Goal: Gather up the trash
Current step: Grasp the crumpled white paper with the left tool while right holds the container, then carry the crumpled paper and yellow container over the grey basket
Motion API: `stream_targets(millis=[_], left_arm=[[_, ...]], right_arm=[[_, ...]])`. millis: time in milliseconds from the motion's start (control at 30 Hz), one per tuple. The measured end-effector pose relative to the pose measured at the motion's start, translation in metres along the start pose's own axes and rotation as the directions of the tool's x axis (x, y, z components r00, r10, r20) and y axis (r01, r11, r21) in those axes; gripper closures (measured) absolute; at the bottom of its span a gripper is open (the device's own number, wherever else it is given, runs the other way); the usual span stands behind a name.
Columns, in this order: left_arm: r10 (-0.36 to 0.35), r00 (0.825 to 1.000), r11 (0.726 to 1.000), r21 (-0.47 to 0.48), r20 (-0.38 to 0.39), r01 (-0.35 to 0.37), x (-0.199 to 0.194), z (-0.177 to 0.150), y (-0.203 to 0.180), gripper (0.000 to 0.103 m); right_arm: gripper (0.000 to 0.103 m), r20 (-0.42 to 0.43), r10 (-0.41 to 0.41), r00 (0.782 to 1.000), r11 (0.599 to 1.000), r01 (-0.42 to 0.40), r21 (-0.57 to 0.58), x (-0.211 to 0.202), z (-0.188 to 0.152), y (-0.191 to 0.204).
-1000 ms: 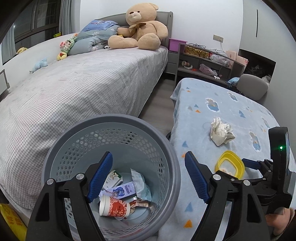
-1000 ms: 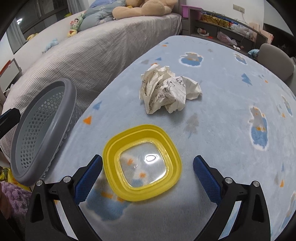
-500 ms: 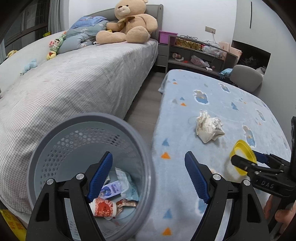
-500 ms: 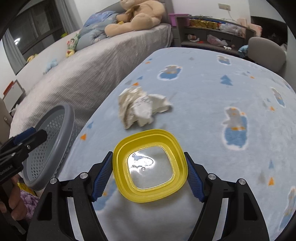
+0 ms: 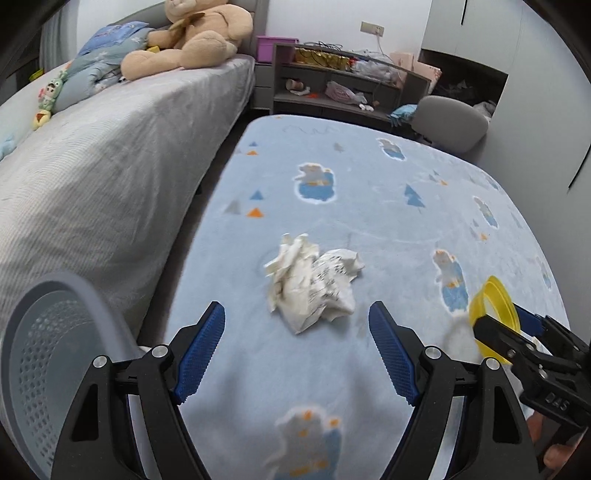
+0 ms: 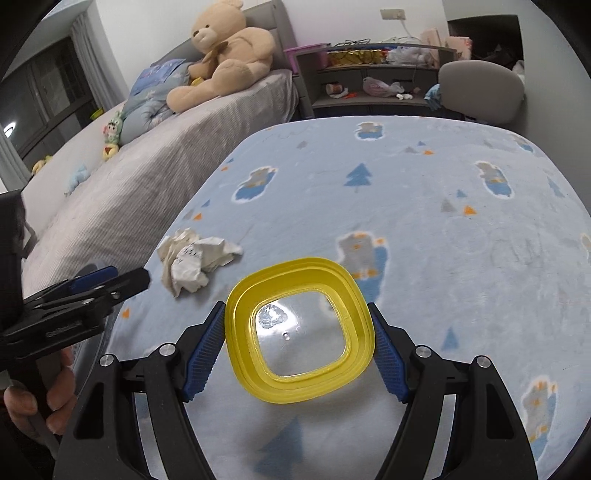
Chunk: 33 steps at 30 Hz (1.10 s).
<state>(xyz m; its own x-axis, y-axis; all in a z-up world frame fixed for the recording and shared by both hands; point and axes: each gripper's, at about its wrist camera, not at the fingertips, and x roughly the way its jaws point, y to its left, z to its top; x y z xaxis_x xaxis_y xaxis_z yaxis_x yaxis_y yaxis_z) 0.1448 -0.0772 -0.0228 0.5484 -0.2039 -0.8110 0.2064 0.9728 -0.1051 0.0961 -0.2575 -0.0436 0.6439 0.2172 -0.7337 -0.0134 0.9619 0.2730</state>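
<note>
A crumpled white paper ball (image 5: pixel 314 280) lies on the blue patterned blanket (image 5: pixel 369 206) over the table. My left gripper (image 5: pixel 295 310) hovers just short of it, jaws wide open and empty. In the right wrist view the paper ball (image 6: pixel 192 262) sits to the left, with the left gripper (image 6: pixel 127 277) beside it. My right gripper (image 6: pixel 297 314) is shut on a square yellow plastic lid (image 6: pixel 299 332), pads pressing its two sides, and holds it above the blanket. From the left wrist view the lid (image 5: pixel 493 314) shows edge-on in the right gripper (image 5: pixel 498 325).
A grey perforated waste basket (image 5: pixel 55 332) stands at the lower left beside the table. A grey bed (image 5: pixel 92 166) with a teddy bear (image 5: pixel 192 33) runs along the left. A shelf (image 5: pixel 332 85) and a grey chair (image 5: pixel 450 122) stand beyond the table's far end.
My left gripper swung right, from above the basket to in front of the paper ball. My right gripper closed on the yellow lid and lifted it off the blanket.
</note>
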Motion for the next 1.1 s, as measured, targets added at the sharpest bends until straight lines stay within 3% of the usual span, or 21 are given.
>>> stream_targets(millis=[100,367,433,500,633,833,1100], left_arm=[[-0.021,0.999,1.000,-0.008,-0.037,0.021,0.022,0.009,-0.006,0.026],[0.026,0.995,1.000,-0.005,-0.092,-0.027,0.065,0.017,-0.012,0.028],[0.016,0.994,1.000,-0.017,-0.105,-0.018,0.069,0.016,-0.010,0.047],[0.021,0.995,1.000,-0.014,-0.095,-0.023,0.066,0.014,-0.010,0.051],[0.003,0.998,1.000,-0.021,-0.067,-0.004,0.046,0.008,-0.008,0.052],[0.014,0.999,1.000,-0.024,0.031,-0.013,-0.016,-0.003,0.005,0.052],[0.135,0.983,0.988,-0.087,0.123,-0.125,-0.090,-0.027,0.068,0.052]], right_arm=[[0.031,0.005,0.003,1.000,1.000,-0.003,0.020,0.000,0.001,-0.009],[0.031,-0.009,0.030,0.999,0.998,-0.030,0.053,0.007,-0.003,-0.021],[0.031,-0.008,0.035,0.999,0.998,-0.035,0.055,0.006,-0.003,-0.021],[0.031,-0.006,0.038,0.999,0.998,-0.038,0.053,0.005,-0.004,-0.020],[0.031,-0.008,0.042,0.999,0.998,-0.042,0.043,0.003,-0.006,-0.014],[0.031,0.002,0.055,0.998,0.998,-0.055,-0.016,-0.010,-0.005,0.018],[0.031,0.013,0.143,0.990,0.981,-0.141,-0.132,-0.019,0.002,0.098]])
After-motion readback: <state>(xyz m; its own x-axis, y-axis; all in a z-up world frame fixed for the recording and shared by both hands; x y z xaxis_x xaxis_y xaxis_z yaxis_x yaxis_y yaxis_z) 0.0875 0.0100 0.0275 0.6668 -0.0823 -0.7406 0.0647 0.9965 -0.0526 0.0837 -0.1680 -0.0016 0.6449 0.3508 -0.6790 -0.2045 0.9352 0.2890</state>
